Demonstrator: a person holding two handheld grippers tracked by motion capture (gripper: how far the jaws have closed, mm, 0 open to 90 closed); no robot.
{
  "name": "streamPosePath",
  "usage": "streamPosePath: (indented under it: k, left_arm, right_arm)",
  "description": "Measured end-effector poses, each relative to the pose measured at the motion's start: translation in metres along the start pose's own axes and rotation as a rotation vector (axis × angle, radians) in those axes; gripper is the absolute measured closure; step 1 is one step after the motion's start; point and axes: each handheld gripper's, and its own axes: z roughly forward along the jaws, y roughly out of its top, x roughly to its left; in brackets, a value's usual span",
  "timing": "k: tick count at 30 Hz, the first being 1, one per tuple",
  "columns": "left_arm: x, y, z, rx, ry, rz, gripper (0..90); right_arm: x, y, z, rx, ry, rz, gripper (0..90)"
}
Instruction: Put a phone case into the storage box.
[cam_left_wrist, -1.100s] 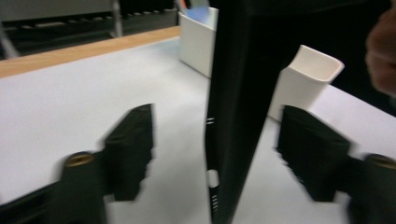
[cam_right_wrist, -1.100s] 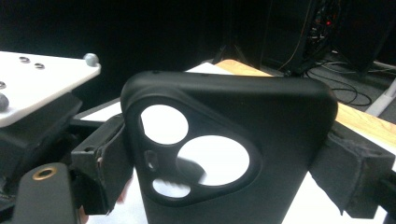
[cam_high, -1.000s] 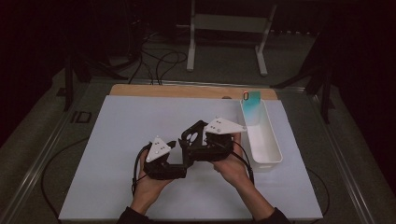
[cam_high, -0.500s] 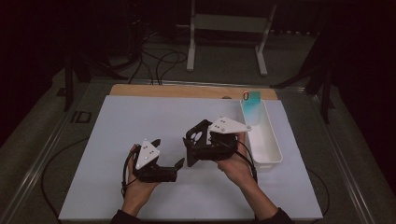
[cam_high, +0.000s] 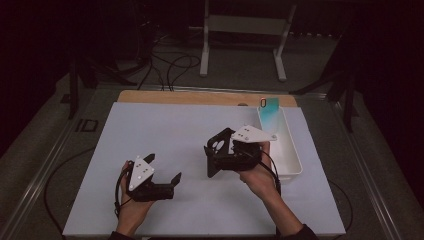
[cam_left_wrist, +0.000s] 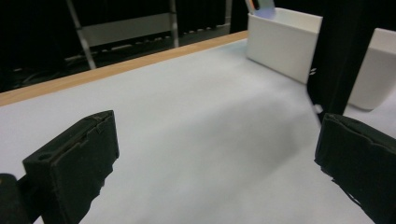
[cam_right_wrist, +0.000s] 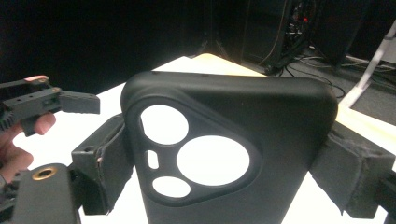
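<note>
A black phone case (cam_right_wrist: 224, 149) with round camera cut-outs stands upright between the pads of my right gripper (cam_right_wrist: 219, 163), which is shut on its two sides. From above, the phone case (cam_high: 218, 149) is held over the middle of the white mat, and the right gripper (cam_high: 226, 159) is just left of the white tray. My left gripper (cam_high: 163, 169) rests low near the mat's front left, open and empty, well apart from the case. In its own view the left gripper (cam_left_wrist: 215, 172) has both jaws spread wide over bare mat.
A long white tray (cam_high: 289, 155) lies at the mat's right side, with a teal card-like item (cam_high: 271, 106) leaning at its far end. The white mat (cam_high: 165, 125) covers a wooden table (cam_high: 200, 97). Cables and a metal stand lie on the floor beyond.
The left gripper has drawn away from the right one, leftward and toward the front edge, and now stands open alone. The right gripper keeps hold of the case, shifted slightly.
</note>
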Motion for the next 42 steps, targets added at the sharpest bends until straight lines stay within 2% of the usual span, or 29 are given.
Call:
streamPosePath:
  k: [4,9,13,17,24,31,42]
  left_arm:
    - [0.008,-0.011,-0.009,0.005,0.036,0.005,0.1]
    - [0.018,-0.026,-0.021,-0.018,0.086,0.002,0.1]
    - [0.024,-0.036,-0.024,-0.007,0.12,0.011,0.1]
    - [0.029,-0.043,-0.025,-0.006,0.136,0.011,0.1]
    - [0.036,-0.047,-0.028,-0.02,0.169,-0.023,0.1]
    - [0.04,-0.05,-0.028,-0.026,0.193,-0.031,0.1]
    - [0.04,-0.05,-0.028,-0.025,0.206,-0.035,0.2]
  right_arm:
    - [-0.003,-0.001,-0.001,0.002,-0.006,0.002,14.1]
    - [-0.004,-0.002,-0.002,0.0,-0.011,0.005,14.1]
    - [-0.005,-0.002,-0.002,-0.009,-0.012,0.017,14.0]
    - [-0.005,-0.001,-0.004,-0.02,-0.01,0.017,14.1]
    - [-0.01,0.001,-0.006,-0.031,-0.03,0.016,14.1]
    - [-0.018,0.005,0.0,-0.032,-0.056,0.01,14.1]
    - [-0.034,0.012,0.007,-0.033,-0.1,0.011,14.1]
